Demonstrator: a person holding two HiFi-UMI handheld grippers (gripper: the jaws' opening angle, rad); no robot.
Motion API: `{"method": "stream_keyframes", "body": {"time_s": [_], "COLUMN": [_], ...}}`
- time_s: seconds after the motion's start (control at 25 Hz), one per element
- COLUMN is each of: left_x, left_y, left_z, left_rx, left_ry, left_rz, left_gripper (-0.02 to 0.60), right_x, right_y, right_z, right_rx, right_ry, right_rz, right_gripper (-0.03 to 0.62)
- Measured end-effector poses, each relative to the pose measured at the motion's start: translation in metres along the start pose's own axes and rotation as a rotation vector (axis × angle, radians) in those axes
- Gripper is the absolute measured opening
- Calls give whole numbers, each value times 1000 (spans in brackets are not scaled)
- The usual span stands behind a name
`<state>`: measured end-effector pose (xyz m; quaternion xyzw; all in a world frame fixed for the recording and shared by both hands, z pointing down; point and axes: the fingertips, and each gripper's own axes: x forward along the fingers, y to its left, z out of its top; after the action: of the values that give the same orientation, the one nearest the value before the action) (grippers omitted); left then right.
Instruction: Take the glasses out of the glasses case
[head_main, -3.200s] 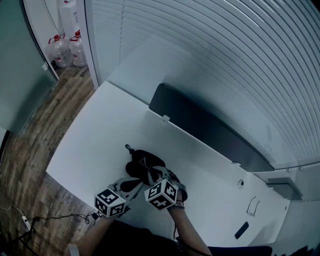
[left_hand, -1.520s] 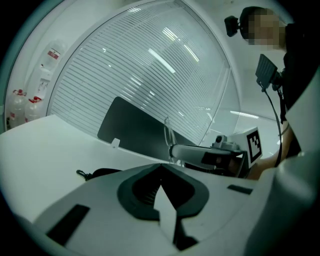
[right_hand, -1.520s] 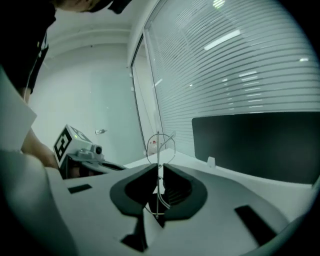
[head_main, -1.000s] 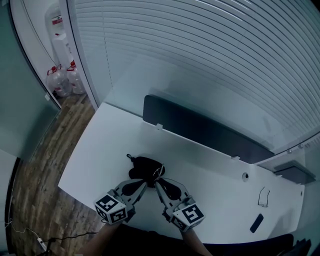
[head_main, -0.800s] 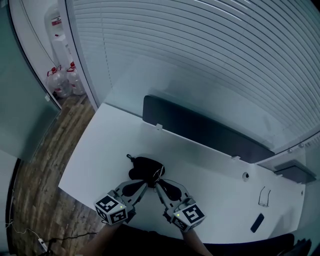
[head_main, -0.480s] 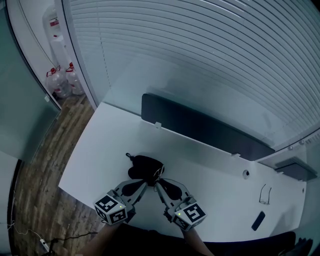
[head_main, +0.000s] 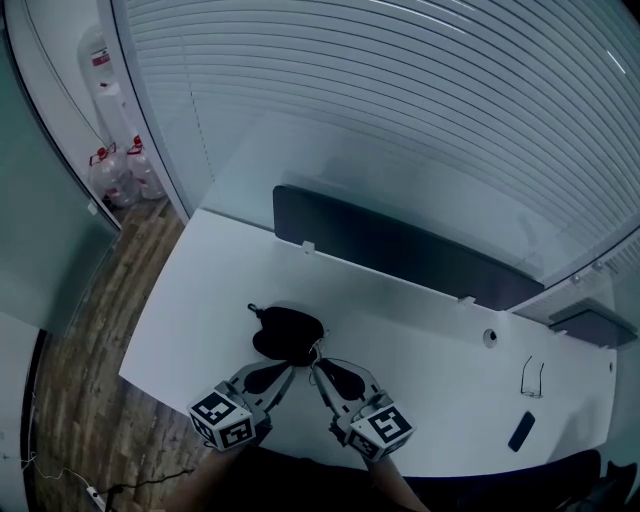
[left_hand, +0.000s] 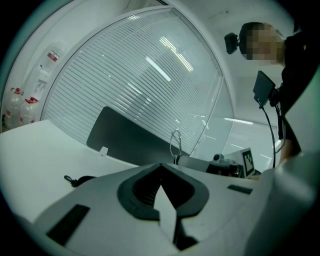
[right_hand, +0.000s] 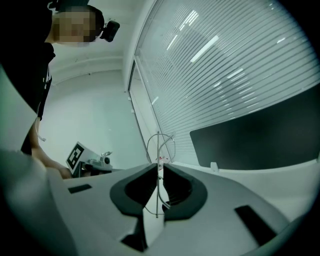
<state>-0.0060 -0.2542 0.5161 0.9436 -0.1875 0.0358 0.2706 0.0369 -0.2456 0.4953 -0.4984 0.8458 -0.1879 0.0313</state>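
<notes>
**Operator:** Report the state of each hand-held gripper.

**Technician:** The left hand-held gripper (left_hand: 161, 165) has its jaws closed together at the tips, and nothing sits between them. The right hand-held gripper (right_hand: 159, 167) is closed narrowly on the glasses (right_hand: 160, 147). A thin wire part of the frame runs upright between its pads, and the rims stand above the jaw tips.

**Operator:** Where are the glasses in relation to the glasses case?

**Technician:** The glasses case (head_main: 285, 333) is dark and rounded. It lies on the white bench (head_main: 200, 290) in the left half, close to the near edge. The glasses are held at the case's near right side. The head view does not show whether the frame touches the case. The two grippers' tips converge just beside each other at that same side. In the left gripper view the case lies to the left of the jaws, not between them, and a small loop projects from its left end.

**Operator:** List the other items on the bench.

**Technician:** A dark divider panel (head_main: 390, 250) stands along the far edge. A second pair of glasses (head_main: 531, 376) lies near the right end. A small dark flat object (head_main: 520, 430) lies beside that pair, closer to the near edge. Both are well apart from the case.
</notes>
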Motion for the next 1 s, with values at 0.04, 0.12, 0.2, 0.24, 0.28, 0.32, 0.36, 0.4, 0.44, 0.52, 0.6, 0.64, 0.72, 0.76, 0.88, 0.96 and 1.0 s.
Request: {"method": "stream_keyframes", "body": {"time_s": [0.04, 0.12, 0.2, 0.24, 0.28, 0.32, 0.36, 0.4, 0.44, 0.52, 0.6, 0.64, 0.72, 0.76, 0.88, 0.96, 1.0], "left_x": [-2, -5, -8, -10, -11, -13, -15, -17, -19, -23, -27, -28, -29, -30, -34, -38, -40], "left_y": [-2, -6, -12, -15, -18, -21, -25, -29, -34, -43, -53, -58, -70, -76, -94, -104, -110], "left_z": [0, -1, -3, -4, -5, -6, -8, -10, -13, -18, -22, -24, -30, -32, -39, -45, -49], "left_rx": [2, 3, 6, 8, 9, 10, 10, 8, 6, 3, 4, 4, 5, 7, 19, 23, 22], "left_ry": [0, -2, -7, -10, -13, -17, -22, -26, -29, -37, -46, -50, -55, -58, -72, -84, -89], "left_rz": [2, 11, 22, 29, 35, 42, 49, 56, 62, 75, 85, 88, 93, 94, 105, 115, 121], "left_gripper": [3, 3, 3, 3, 3, 3, 3, 3, 3, 3, 3, 3, 3, 3, 3, 3, 3], "right_x": [-2, -6, -11, -15, -18, -20, -23, -26, -30, -37, -44, -48, -59, -65, -82, -92, -97], "right_y": [1, 3, 5, 6, 7, 9, 12, 14, 17, 20, 21, 21, 19, 18, 24, 31, 34], "right_z": [-2, -2, -2, -4, -4, -4, -4, -5, -6, -6, -5, -4, -10, -15, -20, -24, -27], "right_rx": [-2, -3, -3, -4, -3, 1, 5, 8, 8, 8, 14, 19, 27, 30, 24, 28, 34], "right_ry": [1, 6, 1, -3, -4, 1, 8, 11, 10, 10, 12, 15, 11, 6, -2, 9, 16], "right_rz": [2, 8, 19, 26, 31, 34, 38, 47, 56, 61, 57, 52, 51, 56, 76, 85, 92], "right_gripper": [44, 44, 44, 44, 44, 44, 44, 44, 44, 44, 44, 44, 44, 44, 44, 44, 44]}}
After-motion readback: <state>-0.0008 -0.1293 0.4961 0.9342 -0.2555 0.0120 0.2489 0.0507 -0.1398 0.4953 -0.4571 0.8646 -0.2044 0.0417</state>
